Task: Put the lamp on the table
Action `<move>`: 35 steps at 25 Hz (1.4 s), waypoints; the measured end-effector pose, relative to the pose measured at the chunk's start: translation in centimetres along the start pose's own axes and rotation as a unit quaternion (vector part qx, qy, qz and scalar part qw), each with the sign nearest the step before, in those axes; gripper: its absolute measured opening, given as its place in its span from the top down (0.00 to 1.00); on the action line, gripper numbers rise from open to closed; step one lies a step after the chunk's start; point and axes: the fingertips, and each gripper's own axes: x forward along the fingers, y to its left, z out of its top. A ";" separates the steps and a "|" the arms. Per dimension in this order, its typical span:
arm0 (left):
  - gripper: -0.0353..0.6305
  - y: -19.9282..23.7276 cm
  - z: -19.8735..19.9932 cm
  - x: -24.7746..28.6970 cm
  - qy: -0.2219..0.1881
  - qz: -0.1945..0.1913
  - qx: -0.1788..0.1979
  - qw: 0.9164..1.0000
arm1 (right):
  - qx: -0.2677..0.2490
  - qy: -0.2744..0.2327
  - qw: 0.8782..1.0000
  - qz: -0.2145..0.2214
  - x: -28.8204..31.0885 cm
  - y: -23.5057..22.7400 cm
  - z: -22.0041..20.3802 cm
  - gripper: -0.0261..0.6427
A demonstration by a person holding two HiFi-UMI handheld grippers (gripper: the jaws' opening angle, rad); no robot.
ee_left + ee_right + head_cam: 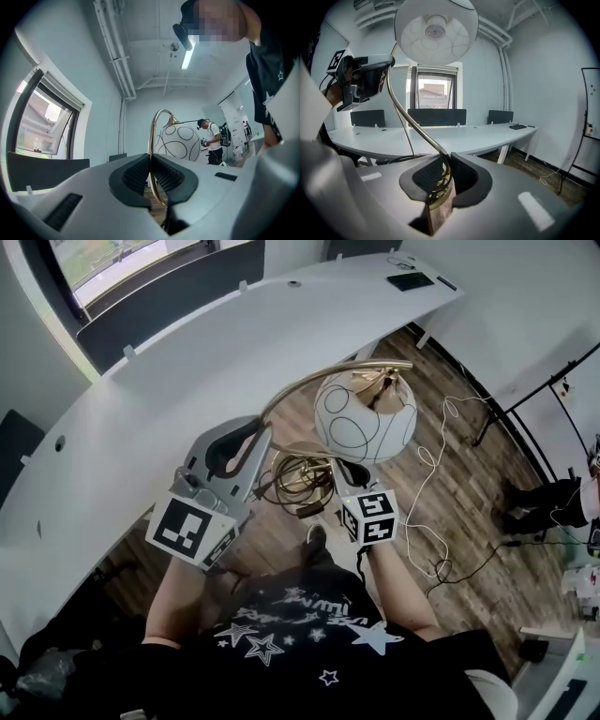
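Note:
The lamp has a white globe shade [364,416] drawn with black rings, a curved brass stem [314,378] and a wooden base [436,213]. It hangs in the air over the floor, just in front of the white curved table [178,362]. My left gripper [262,434] is shut on the brass stem [151,159], with the globe [178,142] beyond the jaws. Down at the brass collar, my right gripper [440,176] is shut on the foot of the stem, right above the wooden base. In the head view the right gripper [345,474] sits partly under the globe.
A tangle of black cable [286,479] hangs under the lamp, and white cords [436,465] lie on the wood floor. Black partition panels [436,116] line the table's far edge, and a keyboard [410,280] lies at its end. A person [213,139] stands in the distance.

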 end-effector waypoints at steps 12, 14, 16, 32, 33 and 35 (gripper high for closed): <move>0.90 0.7 -0.8 10.7 0.005 0.020 0.010 1.000 | -0.013 -0.002 1.000 0.009 4.0 -10.4 2.2 0.89; 0.90 0.4 -1.1 12.3 0.008 0.023 0.011 1.000 | -0.015 -0.003 1.000 0.013 4.5 -12.0 2.3 0.89; 0.90 0.3 -1.3 13.7 0.011 0.026 0.012 1.000 | -0.016 -0.004 1.000 0.016 5.0 -13.6 2.4 0.89; 0.90 0.0 -3.4 20.5 0.035 0.064 0.009 0.997 | -0.018 0.002 0.999 0.045 7.5 -20.4 2.1 0.89; 0.90 0.2 -3.5 20.7 0.035 0.065 0.009 0.997 | -0.017 0.002 0.999 0.046 7.8 -20.5 2.2 0.89; 0.90 0.7 -3.7 20.9 0.035 0.064 0.010 0.997 | -0.015 0.002 0.999 0.047 8.4 -20.4 2.1 0.89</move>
